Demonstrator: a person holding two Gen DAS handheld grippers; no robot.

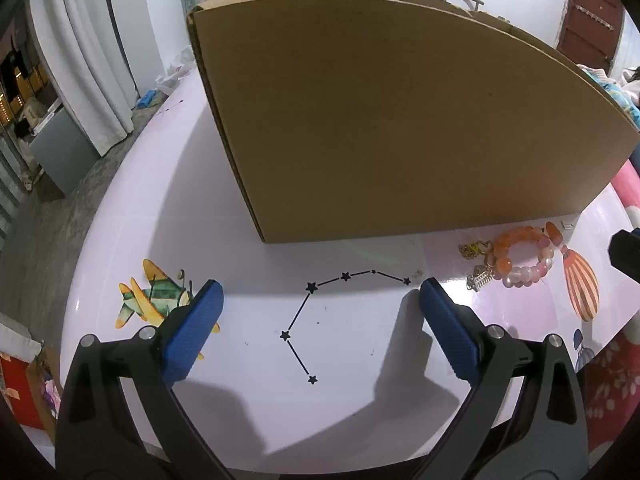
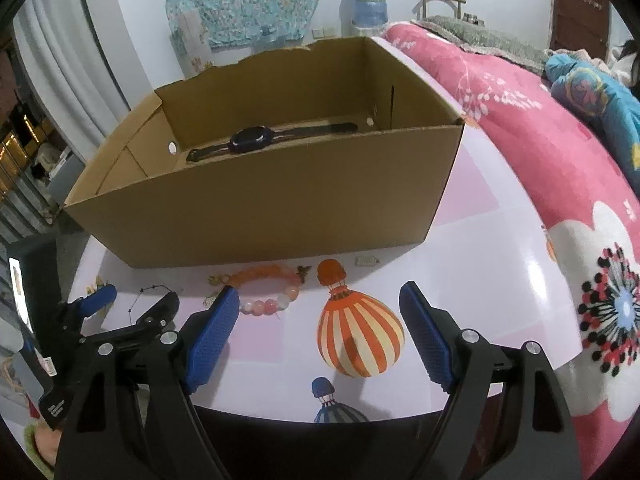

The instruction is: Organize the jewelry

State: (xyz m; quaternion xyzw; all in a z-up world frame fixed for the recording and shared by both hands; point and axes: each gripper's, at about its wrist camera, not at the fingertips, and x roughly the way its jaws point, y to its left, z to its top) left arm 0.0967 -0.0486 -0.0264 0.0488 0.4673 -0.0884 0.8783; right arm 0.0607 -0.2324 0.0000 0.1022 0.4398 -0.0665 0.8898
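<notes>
Watch flat in box, strap left-right | bracelet on table | both hand-held grippers wide open, empty

Premises: a home bedroom. A bed with pink floral quilt adjoins the desk; white curtains, water dispenser and brown door stand behind.

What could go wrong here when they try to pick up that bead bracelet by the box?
The bead bracelet lies tangled close with small gold charms, so a grab might drag those along or drop them. It also sits near the cardboard box wall, so the open right gripper could bump the box. The beads look round and smooth, so they may slip from the pads.
</notes>
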